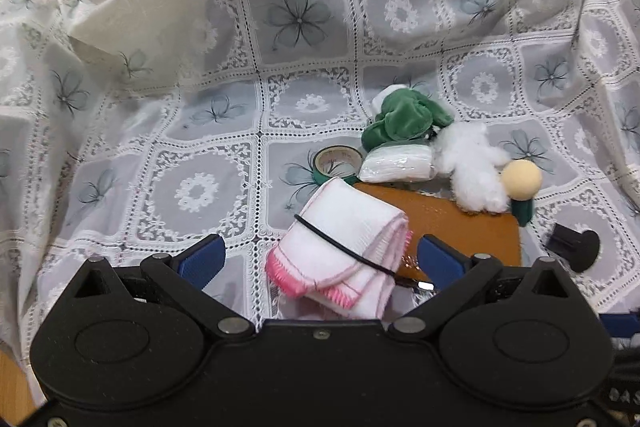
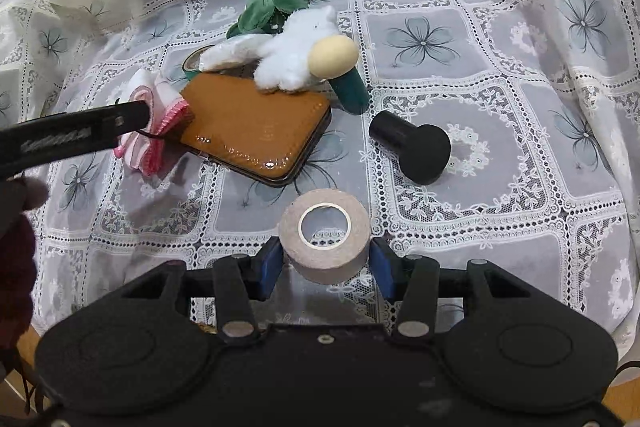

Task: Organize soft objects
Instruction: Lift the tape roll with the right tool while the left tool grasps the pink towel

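On the lace-covered table (image 2: pixel 500 155), sorting looks barely begun: soft things remain heaped by the brown case (image 2: pixel 256 131). The left gripper (image 1: pixel 320 257) straddles the pink-edged cloth (image 1: pixel 344 247), fingers wide; the right gripper (image 2: pixel 326 265) pinches a tape roll (image 2: pixel 325 241).

The left gripper (image 1: pixel 320 261) is held low over the lace cloth (image 1: pixel 208 187), its blue-padded fingers (image 1: pixel 202 261) spread wide apart; a folded pink-edged towel (image 1: pixel 344 243) lies between them, and no pad is seen touching it. The right gripper (image 2: pixel 326 269) is held nearer the cloth's front edge, its fingers (image 2: pixel 270 267) drawn in on either side of a beige tape roll (image 2: pixel 326 243); contact appears likely, though it cannot be confirmed from this angle.
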